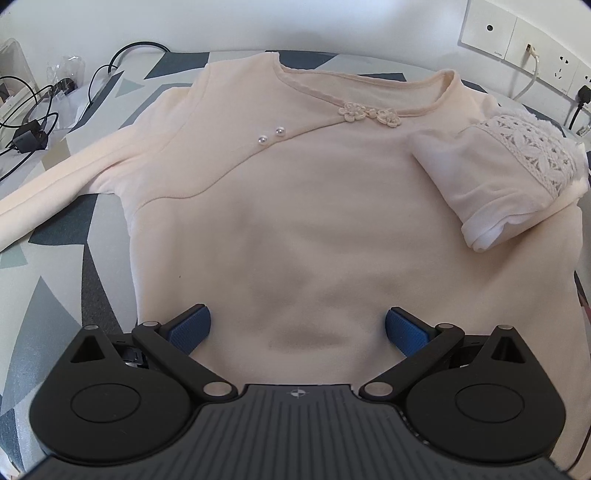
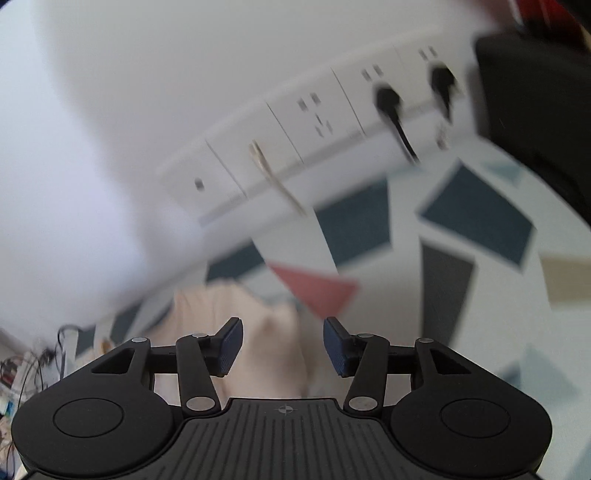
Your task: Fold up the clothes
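White wall [image 1: 295, 22] backs a surface spread with a patterned cloth [image 1: 55, 295] of grey, dark blue and pale triangles, and a strip of wall sockets [image 1: 517, 40] runs along the wall at the far right, with a white cable [image 1: 532, 70] and a black plug [image 1: 583, 92] in it.

On the cloth lies a pale pink long-sleeved top [image 1: 295, 221], front up, neckline toward the wall. Its collar carries a knotted flower fastening [image 1: 369, 114], and two pearl buttons [image 1: 271, 135] sit just below it along a slanted seam. One sleeve [image 1: 55, 184] stretches flat out to the left edge of the view. The other sleeve, with a lace panel [image 1: 532, 151], is folded in over the chest, its white cuff [image 1: 487, 232] resting on the body of the top.

Left gripper [image 1: 297, 328] hangs over the lower middle of the top with its blue pads [image 1: 192, 328] spread wide, nothing between them.

Beyond the garment at the far left, black cables [image 1: 37, 110] and a small black adapter [image 1: 29, 138] lie tangled on the surface; no container shows clearly.

The right wrist view is blurred. Right gripper [image 2: 282, 347] stands over a bunched edge of the pink top [image 2: 258, 332], its blue pads moderately apart and empty, pointing toward the sockets [image 2: 314, 114] and the patterned cloth [image 2: 480, 258]. A dark object at the upper right corner is too blurred to identify.
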`<state>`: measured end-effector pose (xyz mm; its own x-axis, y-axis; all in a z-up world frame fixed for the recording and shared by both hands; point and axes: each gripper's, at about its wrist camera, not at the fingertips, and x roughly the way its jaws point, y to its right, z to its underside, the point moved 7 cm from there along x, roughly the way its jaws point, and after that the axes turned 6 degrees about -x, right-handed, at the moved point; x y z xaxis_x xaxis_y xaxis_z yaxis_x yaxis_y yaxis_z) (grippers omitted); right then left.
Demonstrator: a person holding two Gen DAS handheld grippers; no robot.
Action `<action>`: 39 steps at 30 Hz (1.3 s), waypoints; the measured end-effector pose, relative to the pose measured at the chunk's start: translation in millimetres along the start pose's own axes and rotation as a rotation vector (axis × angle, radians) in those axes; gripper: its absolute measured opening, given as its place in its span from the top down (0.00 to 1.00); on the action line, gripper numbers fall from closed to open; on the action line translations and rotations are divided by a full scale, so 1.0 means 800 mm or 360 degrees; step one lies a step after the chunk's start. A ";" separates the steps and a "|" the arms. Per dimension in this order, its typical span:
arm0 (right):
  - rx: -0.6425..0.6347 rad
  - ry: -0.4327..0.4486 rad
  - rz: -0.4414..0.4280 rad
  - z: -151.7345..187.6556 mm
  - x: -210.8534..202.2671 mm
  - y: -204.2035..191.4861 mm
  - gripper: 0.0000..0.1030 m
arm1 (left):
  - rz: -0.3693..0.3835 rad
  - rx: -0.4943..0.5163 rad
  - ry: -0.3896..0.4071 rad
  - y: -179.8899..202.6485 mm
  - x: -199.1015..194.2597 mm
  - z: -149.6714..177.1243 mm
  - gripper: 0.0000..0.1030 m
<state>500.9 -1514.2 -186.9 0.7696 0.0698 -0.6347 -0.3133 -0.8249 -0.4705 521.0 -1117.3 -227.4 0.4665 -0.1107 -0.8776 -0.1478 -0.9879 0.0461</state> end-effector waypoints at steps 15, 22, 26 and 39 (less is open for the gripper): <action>-0.0398 -0.0201 0.0139 0.078 0.038 -0.063 0.91 | -0.0012 -0.0017 -0.0009 0.009 0.001 0.000 0.00; -0.0266 -0.0208 0.0167 0.089 0.001 -0.012 0.94 | 0.0001 0.0006 -0.0007 0.023 0.002 0.000 0.00; -0.0277 -0.0201 0.0229 0.090 -0.015 -0.006 0.93 | 0.0024 0.0048 -0.0006 0.037 0.003 0.000 0.00; -0.0634 0.0073 0.0143 -0.033 -0.020 -0.077 0.76 | 0.0047 0.0074 -0.0008 0.039 0.006 -0.002 0.00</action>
<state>522.7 -1479.3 -132.0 0.7759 -0.0299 -0.6301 -0.1470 -0.9799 -0.1345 520.0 -1148.5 -229.3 0.4569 -0.1390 -0.8786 -0.2016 -0.9782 0.0500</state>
